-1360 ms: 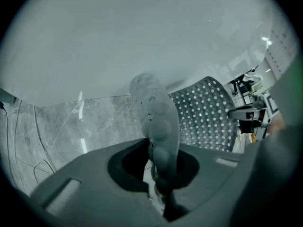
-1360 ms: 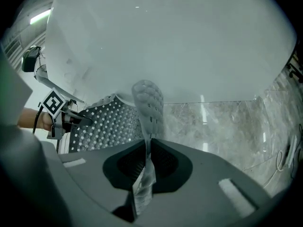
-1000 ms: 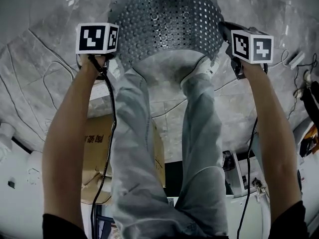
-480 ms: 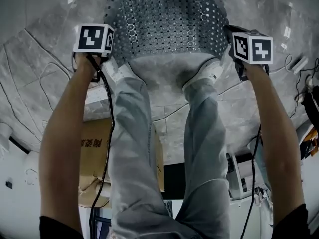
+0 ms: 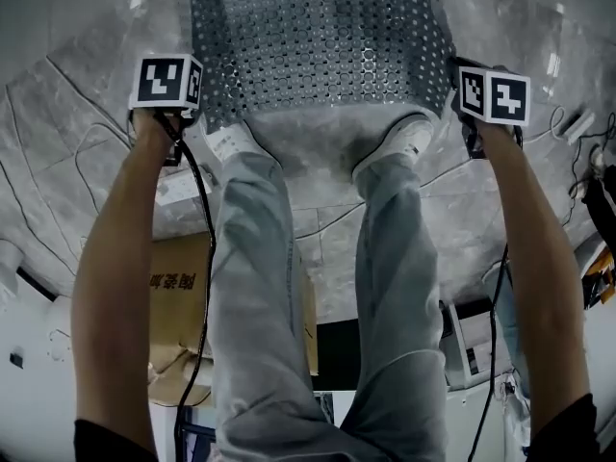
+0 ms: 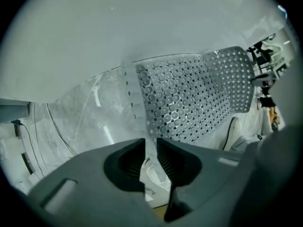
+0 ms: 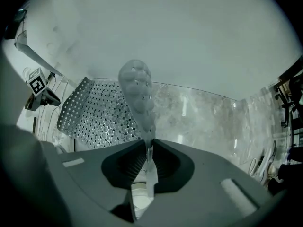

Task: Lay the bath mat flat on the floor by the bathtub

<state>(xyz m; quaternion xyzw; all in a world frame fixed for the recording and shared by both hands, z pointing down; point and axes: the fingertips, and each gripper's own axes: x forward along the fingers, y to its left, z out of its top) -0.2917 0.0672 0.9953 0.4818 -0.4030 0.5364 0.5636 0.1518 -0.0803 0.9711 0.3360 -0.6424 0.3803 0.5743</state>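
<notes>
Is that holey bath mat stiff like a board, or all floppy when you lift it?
Probably floppy: the bath mat curls over where the right claw pinches its thin edge. Likely light too: it is full of holes and held up by just that and the left claw. It looks rubbery, so it may not slip easily.

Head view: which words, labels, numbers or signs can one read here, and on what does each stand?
Cardboard box: a short line of dark printed characters, too blurred to read.
Marker cubes: black-and-white square patterns only, no words or numbers.
Bath mat: no print to be seen.
</notes>
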